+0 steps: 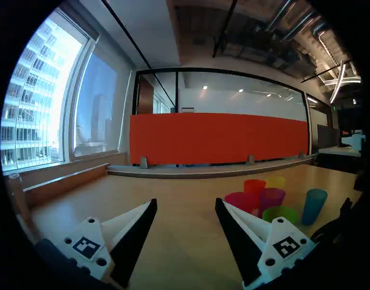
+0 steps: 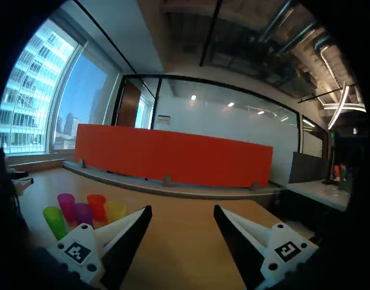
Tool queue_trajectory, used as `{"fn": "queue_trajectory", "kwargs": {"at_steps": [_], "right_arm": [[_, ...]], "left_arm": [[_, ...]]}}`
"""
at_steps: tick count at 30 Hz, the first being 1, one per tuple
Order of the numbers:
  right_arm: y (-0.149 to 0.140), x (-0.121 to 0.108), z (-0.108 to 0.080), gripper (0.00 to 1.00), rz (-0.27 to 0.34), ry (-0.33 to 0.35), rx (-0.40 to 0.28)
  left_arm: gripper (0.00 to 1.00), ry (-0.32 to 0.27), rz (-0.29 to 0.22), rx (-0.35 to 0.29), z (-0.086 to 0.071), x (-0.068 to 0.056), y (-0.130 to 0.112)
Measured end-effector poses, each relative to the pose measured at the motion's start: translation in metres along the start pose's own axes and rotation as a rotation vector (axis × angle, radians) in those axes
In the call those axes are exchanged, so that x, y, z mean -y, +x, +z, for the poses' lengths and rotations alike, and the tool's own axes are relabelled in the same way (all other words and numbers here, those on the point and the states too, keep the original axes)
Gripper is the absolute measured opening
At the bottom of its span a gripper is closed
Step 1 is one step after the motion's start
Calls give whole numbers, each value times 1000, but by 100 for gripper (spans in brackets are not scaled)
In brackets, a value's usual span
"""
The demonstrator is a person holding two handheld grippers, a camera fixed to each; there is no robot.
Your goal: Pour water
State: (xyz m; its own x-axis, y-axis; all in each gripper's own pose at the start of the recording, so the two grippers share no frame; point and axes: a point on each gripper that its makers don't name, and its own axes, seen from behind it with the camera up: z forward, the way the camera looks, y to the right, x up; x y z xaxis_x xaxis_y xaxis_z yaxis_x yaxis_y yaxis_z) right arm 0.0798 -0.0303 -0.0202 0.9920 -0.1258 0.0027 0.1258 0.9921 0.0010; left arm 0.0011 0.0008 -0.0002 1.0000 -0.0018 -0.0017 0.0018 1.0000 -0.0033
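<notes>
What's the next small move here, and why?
Probably swing the left gripper right, toward the cups. It and the right gripper are open and empty, and the cups stand ahead on the table, off to its right.

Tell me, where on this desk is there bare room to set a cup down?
The desk is bare from the cups across to the wooden ledge, and back to the orange partition. The cups themselves stand crowded together.
</notes>
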Motion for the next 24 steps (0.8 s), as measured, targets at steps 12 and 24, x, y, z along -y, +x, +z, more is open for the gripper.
{"fn": "queue_trajectory", "kwargs": {"at_steps": [12, 24], "right_arm": [[3, -1, -9, 99, 2, 27, -25], [-15, -10, -5, 99, -24, 20, -46]], "left_arm": [[89, -1, 2, 1, 0, 0, 0], [89, -1, 2, 2, 0, 0, 0]]}}
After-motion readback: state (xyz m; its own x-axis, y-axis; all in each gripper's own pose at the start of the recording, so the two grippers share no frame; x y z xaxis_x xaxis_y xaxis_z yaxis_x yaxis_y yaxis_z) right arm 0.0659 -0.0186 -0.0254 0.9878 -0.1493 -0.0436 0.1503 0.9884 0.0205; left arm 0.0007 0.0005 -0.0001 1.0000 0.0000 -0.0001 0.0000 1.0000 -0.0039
